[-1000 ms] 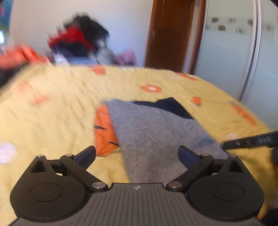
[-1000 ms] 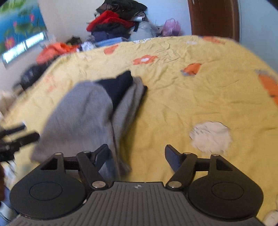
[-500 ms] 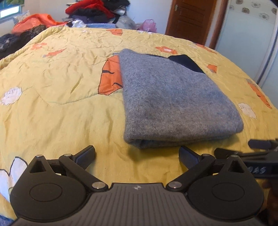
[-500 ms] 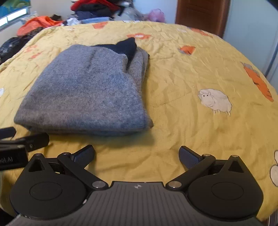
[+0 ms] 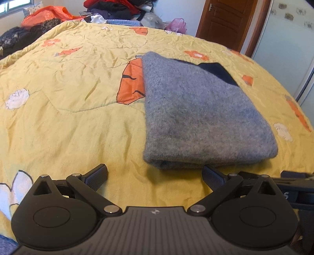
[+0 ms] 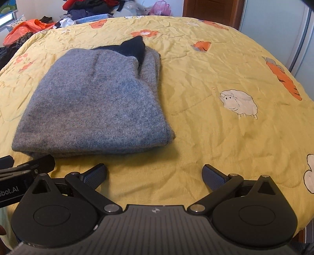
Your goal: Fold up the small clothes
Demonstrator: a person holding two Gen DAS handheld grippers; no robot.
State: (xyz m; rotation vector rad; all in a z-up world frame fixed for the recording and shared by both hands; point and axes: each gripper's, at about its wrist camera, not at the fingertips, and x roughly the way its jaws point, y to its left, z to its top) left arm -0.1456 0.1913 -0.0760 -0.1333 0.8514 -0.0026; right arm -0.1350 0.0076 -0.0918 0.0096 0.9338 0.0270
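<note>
While both claws gape empty, left gripper (image 5: pixel 155 175), right gripper (image 6: pixel 154 175), folded sweater (image 6: pixel 94 106) ahead, bare quilt (image 6: pixel 215 137) rightward.

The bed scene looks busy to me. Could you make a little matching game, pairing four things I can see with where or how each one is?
Things:
1. grey sweater
2. sheep picture
3. pile of clothes
4. right gripper

Places or states:
A. heaped beyond the far edge of the bed
B. folded, lying flat on the yellow quilt
C. open, holding nothing
D. printed on the quilt, to the right of the sweater

Pairs: 1-B, 2-D, 3-A, 4-C
</note>
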